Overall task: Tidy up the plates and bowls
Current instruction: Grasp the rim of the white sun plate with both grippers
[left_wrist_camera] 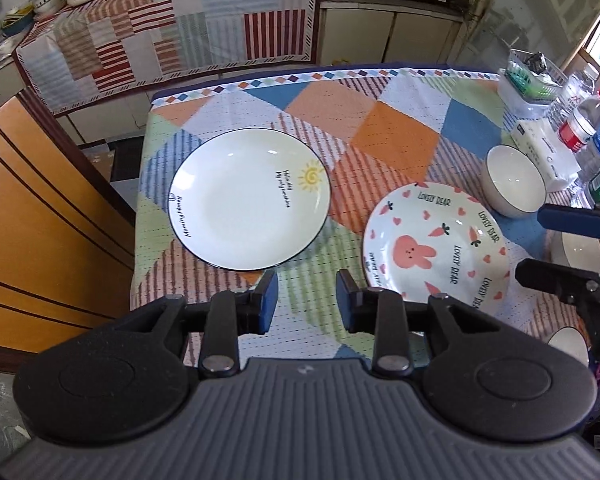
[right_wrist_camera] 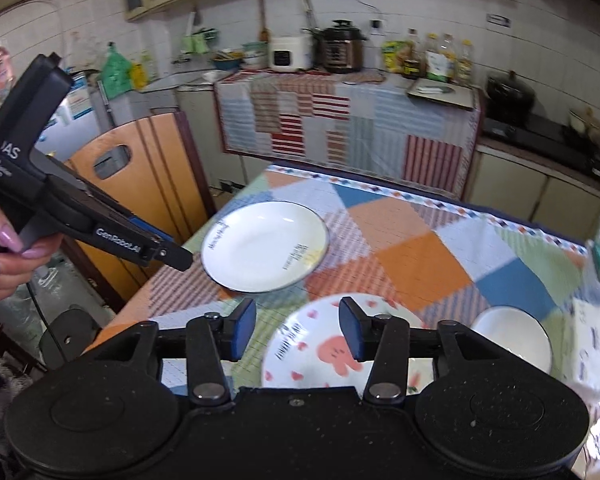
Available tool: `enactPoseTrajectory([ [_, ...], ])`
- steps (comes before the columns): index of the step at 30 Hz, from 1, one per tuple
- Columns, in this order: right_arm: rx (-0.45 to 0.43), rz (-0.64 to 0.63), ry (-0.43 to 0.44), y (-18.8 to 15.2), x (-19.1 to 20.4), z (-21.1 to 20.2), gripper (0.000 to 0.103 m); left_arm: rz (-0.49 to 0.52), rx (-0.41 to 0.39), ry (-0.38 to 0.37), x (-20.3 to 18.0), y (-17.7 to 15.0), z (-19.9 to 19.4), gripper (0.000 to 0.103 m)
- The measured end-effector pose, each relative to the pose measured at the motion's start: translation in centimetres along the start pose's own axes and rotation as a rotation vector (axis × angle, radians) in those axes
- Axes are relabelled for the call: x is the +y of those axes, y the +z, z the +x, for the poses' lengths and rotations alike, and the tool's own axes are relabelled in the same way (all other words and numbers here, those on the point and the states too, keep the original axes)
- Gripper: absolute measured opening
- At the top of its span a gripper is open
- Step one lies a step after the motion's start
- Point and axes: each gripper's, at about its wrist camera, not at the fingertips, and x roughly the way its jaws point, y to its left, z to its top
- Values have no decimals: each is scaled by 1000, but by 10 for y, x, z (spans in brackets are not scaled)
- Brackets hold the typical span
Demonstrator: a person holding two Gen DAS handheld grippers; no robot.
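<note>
Left claw (left_wrist_camera: 306, 300) stands apart, empty, above the tabletop (left_wrist_camera: 400, 136). Right claw (right_wrist_camera: 298, 330) likewise apart, nothing between its pads. White sun-print plate (left_wrist_camera: 250, 200), dark-rimmed, lies flat near the left edge. Pink rabbit-and-carrot plate (left_wrist_camera: 436, 244) lies beside it, not touching. White bowl (left_wrist_camera: 514, 180) sits upright toward the right edge.

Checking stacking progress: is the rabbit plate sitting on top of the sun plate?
No, the rabbit plate lies on the tablecloth beside the sun plate, with cloth showing between them.
</note>
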Motion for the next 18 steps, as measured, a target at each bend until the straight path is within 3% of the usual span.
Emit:
enactPoseTrajectory([
  [7,-12,-42,69,23,5,29,67,-41,-52,46,23,-3,13,43],
  [13,-37,-44,117,37,-6,74,71,-80,-131,89,45,-6,40,68],
  [18,13,35,146,34,-18,121,71,-73,-109,163,61,-7,84,70],
])
